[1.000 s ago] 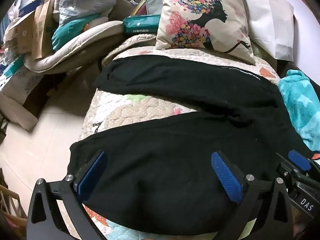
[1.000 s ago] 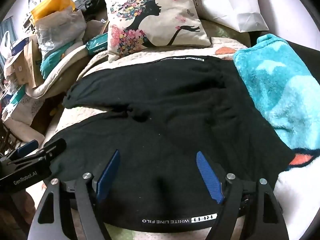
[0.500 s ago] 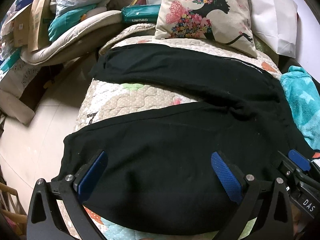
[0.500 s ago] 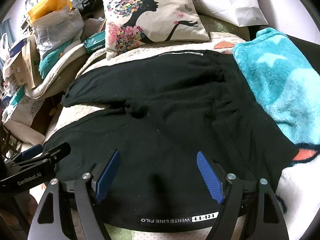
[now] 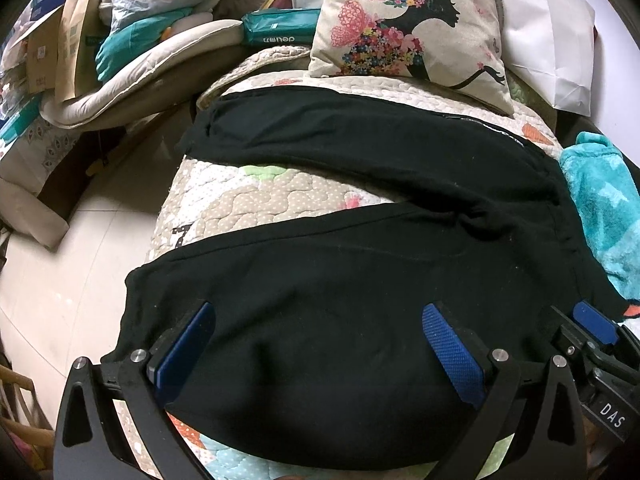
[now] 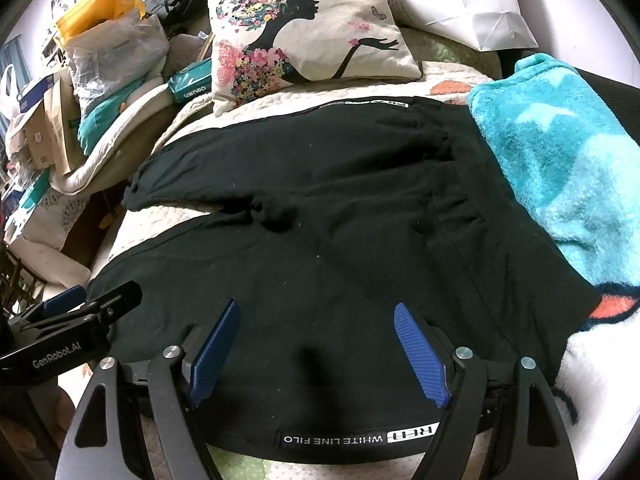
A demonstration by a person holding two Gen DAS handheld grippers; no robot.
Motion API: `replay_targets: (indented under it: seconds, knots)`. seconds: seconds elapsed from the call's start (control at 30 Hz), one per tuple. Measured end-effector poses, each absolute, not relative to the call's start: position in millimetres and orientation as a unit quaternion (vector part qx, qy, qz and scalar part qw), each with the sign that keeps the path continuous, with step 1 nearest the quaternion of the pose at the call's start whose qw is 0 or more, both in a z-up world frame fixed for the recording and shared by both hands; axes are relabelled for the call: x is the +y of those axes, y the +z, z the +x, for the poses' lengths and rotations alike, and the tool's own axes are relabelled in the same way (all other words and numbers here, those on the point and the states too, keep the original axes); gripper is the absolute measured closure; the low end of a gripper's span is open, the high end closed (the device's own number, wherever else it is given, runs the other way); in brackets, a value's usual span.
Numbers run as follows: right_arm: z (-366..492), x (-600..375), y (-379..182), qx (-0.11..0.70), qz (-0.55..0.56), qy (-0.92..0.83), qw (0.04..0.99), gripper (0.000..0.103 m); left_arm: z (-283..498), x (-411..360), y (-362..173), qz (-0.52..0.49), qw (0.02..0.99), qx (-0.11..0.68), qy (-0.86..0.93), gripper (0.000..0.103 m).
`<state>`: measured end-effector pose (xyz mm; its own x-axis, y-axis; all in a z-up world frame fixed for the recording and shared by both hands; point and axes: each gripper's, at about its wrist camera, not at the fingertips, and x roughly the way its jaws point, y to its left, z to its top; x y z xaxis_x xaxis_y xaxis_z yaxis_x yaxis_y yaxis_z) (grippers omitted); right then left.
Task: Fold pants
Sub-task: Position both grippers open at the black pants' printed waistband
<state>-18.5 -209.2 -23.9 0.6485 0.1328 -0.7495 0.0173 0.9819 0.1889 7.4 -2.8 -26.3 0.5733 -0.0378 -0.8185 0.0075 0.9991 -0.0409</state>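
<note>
Black pants (image 5: 360, 280) lie spread flat on a quilted bed cover (image 5: 256, 200), both legs stretching to the left and the waist at the right beside a teal blanket. My left gripper (image 5: 318, 344) is open, its blue pads wide apart over the near leg close to the cuff. My right gripper (image 6: 318, 344) is open too, above the near leg's upper part, just behind a white-lettered stripe (image 6: 360, 438) on the pants (image 6: 320, 208). Nothing is pinched by either one. Each gripper shows at the edge of the other's view: right gripper (image 5: 592, 328), left gripper (image 6: 76, 320).
A flower-print pillow (image 6: 304, 32) and a white paper bag (image 6: 464, 4) sit at the head of the bed. The fluffy teal blanket (image 6: 560, 152) lies along the right. Left of the bed are bare floor (image 5: 72, 240) and piles of bags and boxes (image 5: 120, 28).
The left wrist view has shifted a little over the near leg. The pants lie as before and both grippers stay open.
</note>
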Motion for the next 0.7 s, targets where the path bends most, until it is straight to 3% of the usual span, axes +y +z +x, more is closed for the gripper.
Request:
replay_targets:
  seconds: [0.7]
  knots:
    - [-18.9, -207.1, -26.4, 0.420, 0.089, 0.033, 0.902, 0.018, 8.5, 0.2, -25.5, -0.023, 0.886, 0.463, -0.014, 0.000]
